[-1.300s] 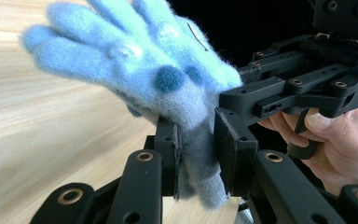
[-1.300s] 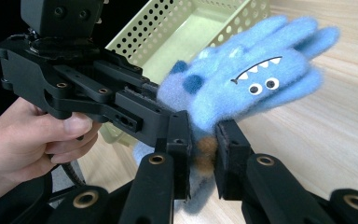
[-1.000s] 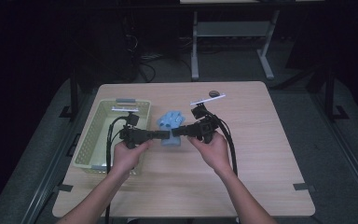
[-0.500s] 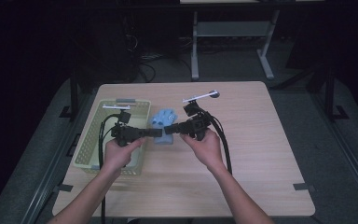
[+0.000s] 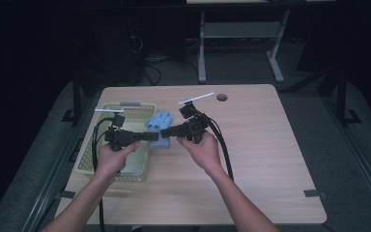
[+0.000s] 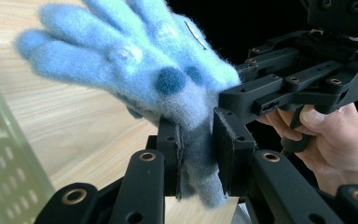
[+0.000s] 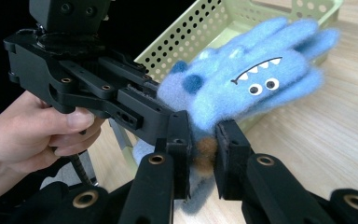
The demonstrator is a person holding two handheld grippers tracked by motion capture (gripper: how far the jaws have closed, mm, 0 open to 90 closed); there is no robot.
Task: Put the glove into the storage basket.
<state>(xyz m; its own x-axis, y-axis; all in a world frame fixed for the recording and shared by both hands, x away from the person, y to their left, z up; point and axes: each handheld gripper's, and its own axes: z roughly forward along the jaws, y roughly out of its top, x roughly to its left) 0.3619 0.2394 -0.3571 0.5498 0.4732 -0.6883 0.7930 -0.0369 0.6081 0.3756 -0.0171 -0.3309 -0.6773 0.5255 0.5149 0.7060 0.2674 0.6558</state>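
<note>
A fuzzy blue monster glove (image 5: pixel 160 126) with eyes and a toothy mouth (image 7: pixel 256 79) hangs just above the table, right of a green basket (image 5: pixel 88 154). Both grippers hold it by the cuff end. My left gripper (image 5: pixel 153 136) reaches in from the left, and in the left gripper view its jaws are shut on the grey-blue cuff (image 6: pixel 198 158). My right gripper (image 5: pixel 166 131) comes from the right, jaws shut on the cuff (image 7: pixel 204 154) close to the left one. The glove's fingers (image 6: pixel 70 51) point away from me.
The perforated green basket (image 7: pixel 200 28) lies at the table's left, under my left hand. Cables trail from both grippers toward me. A round cable hole (image 5: pixel 221 97) sits near the far edge. The wooden table (image 5: pixel 270 159) stretches bare to the right and front.
Both grippers have carried the glove a little to the left and toward the far side, closer to the basket. Both stay shut on it.
</note>
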